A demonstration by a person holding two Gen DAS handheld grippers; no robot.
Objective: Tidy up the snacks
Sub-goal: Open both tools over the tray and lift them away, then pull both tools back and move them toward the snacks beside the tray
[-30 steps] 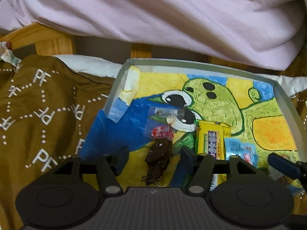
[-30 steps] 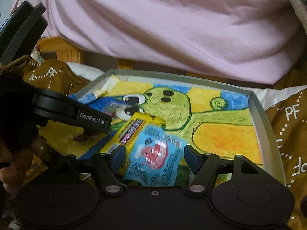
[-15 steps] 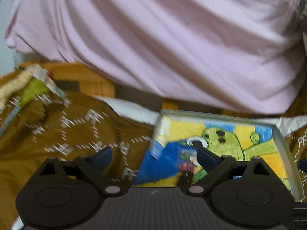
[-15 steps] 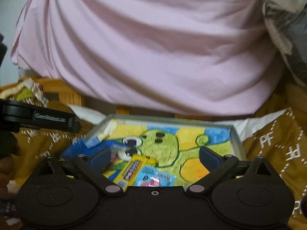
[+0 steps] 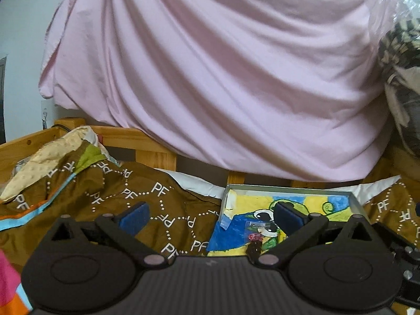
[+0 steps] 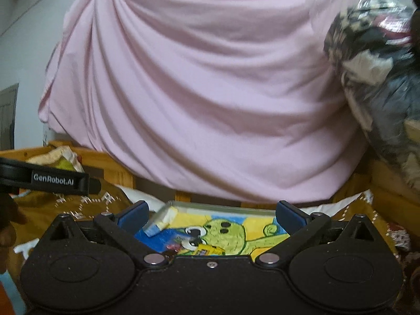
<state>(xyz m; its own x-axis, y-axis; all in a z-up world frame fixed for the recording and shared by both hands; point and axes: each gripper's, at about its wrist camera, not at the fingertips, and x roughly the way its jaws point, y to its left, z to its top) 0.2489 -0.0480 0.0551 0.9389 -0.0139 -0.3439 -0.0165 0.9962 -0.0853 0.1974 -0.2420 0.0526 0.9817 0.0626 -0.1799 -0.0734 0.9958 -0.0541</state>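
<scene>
Both wrist views face the tray (image 5: 355, 204) and pink sheet (image 6: 199, 92)

A large pink sheet (image 5: 223, 84) hangs in folds across the background, draped over a wooden bed frame (image 5: 147, 144). A brown blanket with white "PF" lettering (image 5: 126, 194) lies rumpled on the bed, with a white sheet (image 5: 194, 183) showing at its far edge. A cream and green patchwork cloth (image 5: 57, 157) lies at left. A clear plastic bag of dark patterned fabric (image 6: 378, 60) sits at upper right. A pale wall (image 5: 23, 39) stands behind.
</scene>
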